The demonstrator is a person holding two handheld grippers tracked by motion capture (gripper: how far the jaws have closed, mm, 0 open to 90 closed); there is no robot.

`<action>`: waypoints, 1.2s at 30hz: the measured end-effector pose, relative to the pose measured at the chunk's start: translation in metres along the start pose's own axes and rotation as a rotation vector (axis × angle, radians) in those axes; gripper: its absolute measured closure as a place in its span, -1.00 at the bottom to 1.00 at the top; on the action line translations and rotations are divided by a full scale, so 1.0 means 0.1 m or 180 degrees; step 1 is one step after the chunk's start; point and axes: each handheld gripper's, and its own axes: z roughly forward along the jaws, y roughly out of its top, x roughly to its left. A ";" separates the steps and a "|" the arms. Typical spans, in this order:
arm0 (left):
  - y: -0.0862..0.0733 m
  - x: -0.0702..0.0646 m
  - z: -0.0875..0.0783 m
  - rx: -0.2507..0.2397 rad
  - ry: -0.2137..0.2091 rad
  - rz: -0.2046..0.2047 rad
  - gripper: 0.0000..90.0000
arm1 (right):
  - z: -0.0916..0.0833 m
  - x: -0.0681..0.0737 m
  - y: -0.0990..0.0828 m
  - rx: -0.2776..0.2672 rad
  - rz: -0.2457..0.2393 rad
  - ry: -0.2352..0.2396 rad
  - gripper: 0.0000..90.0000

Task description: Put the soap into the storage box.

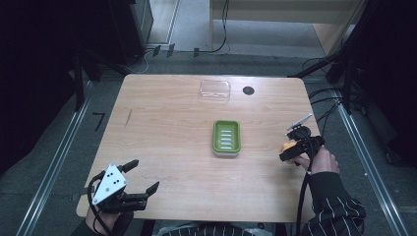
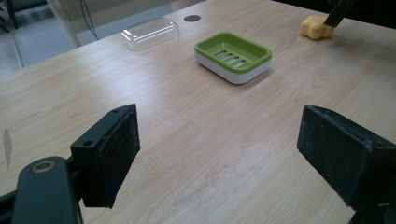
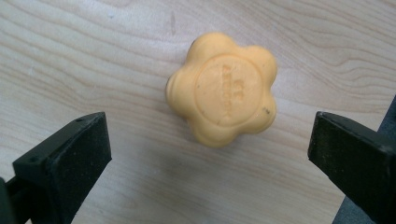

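Hovering over yellow soap (image 3: 223,88), right claw (image 3: 205,154) is held wide open, soap btwn jaws, untouched; left claw (image 2: 217,156) open too.

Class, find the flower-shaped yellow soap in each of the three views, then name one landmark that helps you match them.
High view: soap near the table's right edge, under the right gripper.
Left gripper view: top right, far across the table.
Right gripper view: centre, between the open jaws.
Shared landmark: green soap dish, in the high and left gripper views.
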 end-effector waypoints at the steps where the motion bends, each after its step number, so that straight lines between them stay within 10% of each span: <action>1: 0.00 0.00 0.00 -0.0008 0.0007 -0.0008 -0.70 | 0.01 -0.01 0.01 -0.0009 0.0005 0.0015 -1.00; 36: 0.00 -0.01 0.01 0.0015 -0.0007 0.0007 -0.70 | 0.40 -0.18 0.35 0.0473 -0.0070 0.0303 -0.90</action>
